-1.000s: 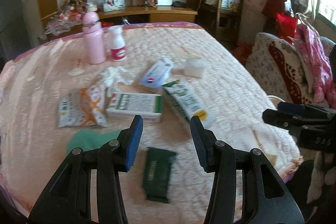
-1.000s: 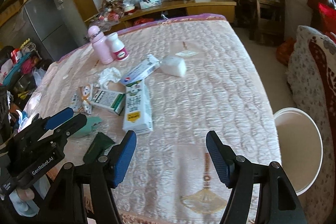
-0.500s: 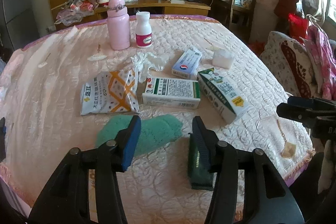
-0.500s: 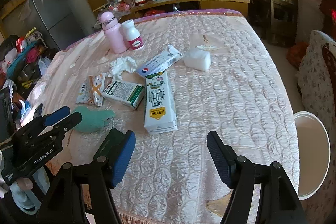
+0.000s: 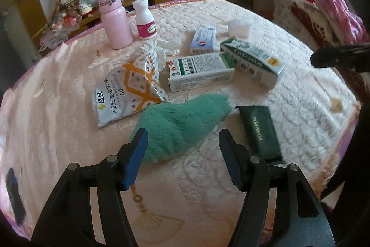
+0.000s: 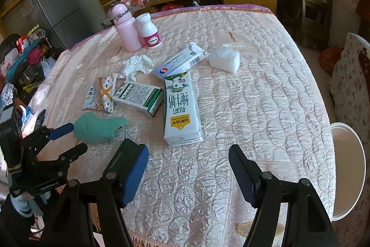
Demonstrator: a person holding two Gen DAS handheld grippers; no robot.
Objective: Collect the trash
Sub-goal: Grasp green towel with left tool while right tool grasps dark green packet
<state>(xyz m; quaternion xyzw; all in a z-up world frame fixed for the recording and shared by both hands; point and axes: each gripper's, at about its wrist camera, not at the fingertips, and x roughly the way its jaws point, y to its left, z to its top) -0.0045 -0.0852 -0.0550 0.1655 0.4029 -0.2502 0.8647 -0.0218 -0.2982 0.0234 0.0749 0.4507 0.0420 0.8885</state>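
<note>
quilted table (image 6: 266, 108), milk carton (image 6: 181, 108) lying flat, top pointing away, perhaps opened

- The left wrist view looked forward and steeply down along its own two fingers, whose blue pads framed the lower middle of the frame, close over the near edge of the quilted table (image 5: 69, 94).
- The green fuzzy cloth (image 5: 182, 122) sat just beyond those pads and filled the centre; this was the nearer view.
- The right wrist view also tilted down along its fingers but sat further right, taking in the white bin (image 6: 346, 168) at right edge.
- Both views shared the litter cluster: milk carton (image 5: 252, 61) (image 6: 181, 105), pink bottle (image 5: 114, 20) (image 6: 126, 27), and the far shelf.
- Each caught the other: the left gripper (image 6: 62, 140) at lower left of the right view, the right gripper (image 5: 337, 57) at right edge of the left view.
</note>
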